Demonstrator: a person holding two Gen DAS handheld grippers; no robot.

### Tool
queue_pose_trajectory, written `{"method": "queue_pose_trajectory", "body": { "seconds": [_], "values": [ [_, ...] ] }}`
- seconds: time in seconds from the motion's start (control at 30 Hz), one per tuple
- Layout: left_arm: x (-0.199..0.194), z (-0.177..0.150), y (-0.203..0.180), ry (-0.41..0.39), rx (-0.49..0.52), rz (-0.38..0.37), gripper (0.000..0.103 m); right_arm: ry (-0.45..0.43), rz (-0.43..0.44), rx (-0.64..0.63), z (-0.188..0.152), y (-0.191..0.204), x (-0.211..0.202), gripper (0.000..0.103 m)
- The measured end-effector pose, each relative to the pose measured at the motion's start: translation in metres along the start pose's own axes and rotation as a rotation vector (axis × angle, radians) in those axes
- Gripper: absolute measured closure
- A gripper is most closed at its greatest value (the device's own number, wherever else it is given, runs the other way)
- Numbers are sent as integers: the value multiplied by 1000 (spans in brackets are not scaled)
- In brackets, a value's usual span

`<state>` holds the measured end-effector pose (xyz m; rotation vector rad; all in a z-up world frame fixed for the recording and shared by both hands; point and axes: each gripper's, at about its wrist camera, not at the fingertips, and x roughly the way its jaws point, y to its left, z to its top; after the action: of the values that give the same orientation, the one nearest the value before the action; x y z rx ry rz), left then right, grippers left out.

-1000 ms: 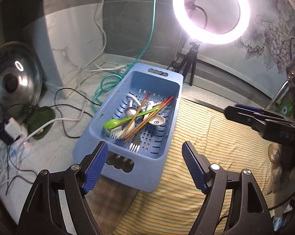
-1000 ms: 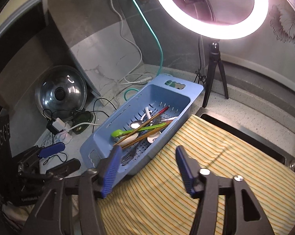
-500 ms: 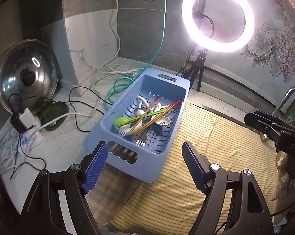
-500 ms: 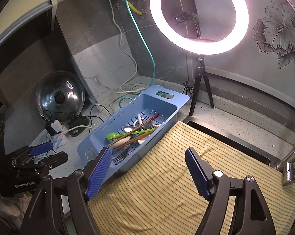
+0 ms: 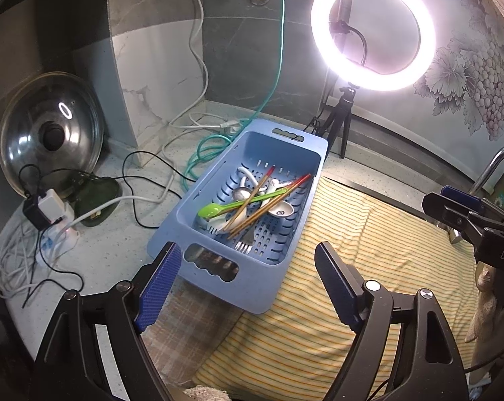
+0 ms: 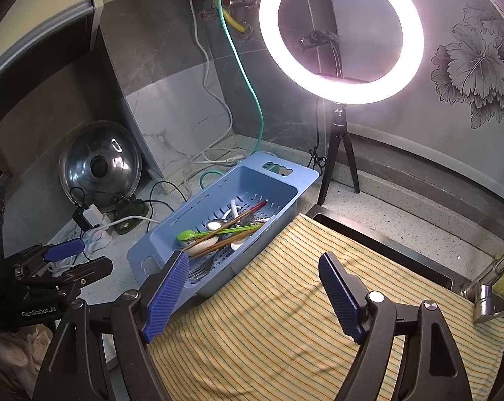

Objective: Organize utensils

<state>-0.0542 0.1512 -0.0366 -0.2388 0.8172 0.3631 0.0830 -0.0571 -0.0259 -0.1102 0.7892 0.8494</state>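
A blue slotted basket was seen standing on the speckled counter, its near right corner resting on the edge of a yellow striped cloth. The utensils were all gathered inside the basket: a green spoon lay across a pair of red-tipped chopsticks, with a metal spoon, a white spoon and a fork beneath and beside them. The left tongs were held above the basket's near end with the jaws spread wide and nothing between them. The right tongs were held over the cloth just to the right of the basket; their jaws had just been opening and nothing was gripped. A lit ring light on a small tripod was placed behind the basket, and a pot lid was propped against the wall to the basket's left.
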Motion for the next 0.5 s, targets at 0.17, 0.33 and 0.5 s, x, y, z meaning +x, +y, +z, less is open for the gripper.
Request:
{"method": "queue_pose_trajectory", "body": {
  "seconds": [0.17, 0.33, 0.5],
  "values": [
    [0, 0, 0, 0, 0, 0, 21, 2, 1, -1, 0, 1, 1, 26],
    [-1, 0, -1, -1, 5, 5, 21, 3, 1, 0, 1, 0, 2, 26],
    [-3, 0, -1, -2, 2, 3, 21, 6, 1, 9, 0, 1, 2, 26]
  ]
}}
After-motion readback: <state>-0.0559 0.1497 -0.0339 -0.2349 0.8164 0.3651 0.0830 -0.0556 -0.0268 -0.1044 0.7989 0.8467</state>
